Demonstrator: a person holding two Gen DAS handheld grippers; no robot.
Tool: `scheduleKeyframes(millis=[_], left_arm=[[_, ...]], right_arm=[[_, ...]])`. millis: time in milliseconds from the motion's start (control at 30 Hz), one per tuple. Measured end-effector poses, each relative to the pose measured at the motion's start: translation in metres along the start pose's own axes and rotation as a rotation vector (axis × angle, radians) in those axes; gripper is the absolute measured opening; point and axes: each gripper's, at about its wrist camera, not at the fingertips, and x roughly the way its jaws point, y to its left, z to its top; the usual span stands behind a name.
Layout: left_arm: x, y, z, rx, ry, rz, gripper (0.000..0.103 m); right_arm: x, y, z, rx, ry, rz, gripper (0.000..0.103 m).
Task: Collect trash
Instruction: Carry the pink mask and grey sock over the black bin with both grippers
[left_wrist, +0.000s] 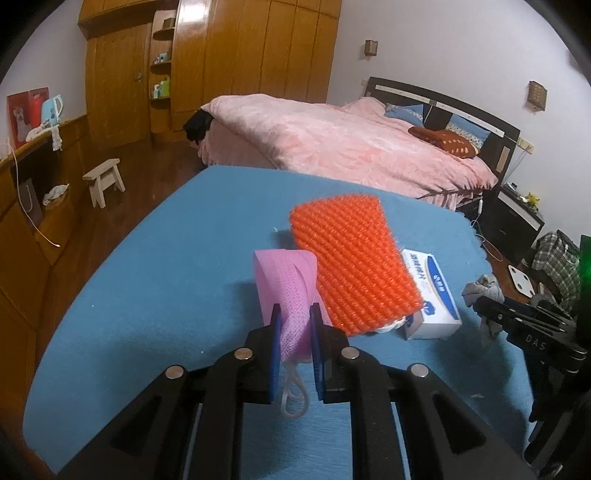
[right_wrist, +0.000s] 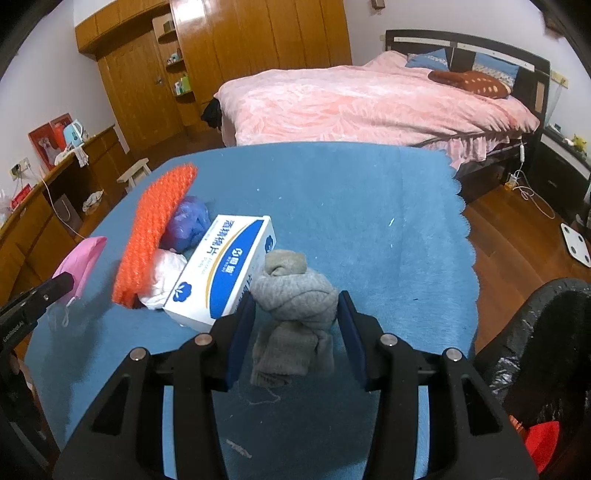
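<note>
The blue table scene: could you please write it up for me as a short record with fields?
surface: blue cloth on the table
left tongs: shut on pink mask, lifted
right tongs: shut on grey sock
left on cloth: orange mesh, white and blue box, purple bag, white bag
bin: black trash bag, to the right of the table
background: pink bed, wooden wardrobe

On the table, the tissue box sits mid-frame in the right wrist view, with the mesh pad leaning over two crumpled bags to its left, the bed behind at the top, and the trash bag lower right.
</note>
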Motion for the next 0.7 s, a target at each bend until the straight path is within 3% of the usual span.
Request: scheduleKeyframes(millis=[700], left_arm=[[-0.05,-0.045,0.02,0.052,-0.088,-0.083,0.015]], right_arm=[[-0.089,-0.009,0.012,0.013,-0.137,0.008,0.044]])
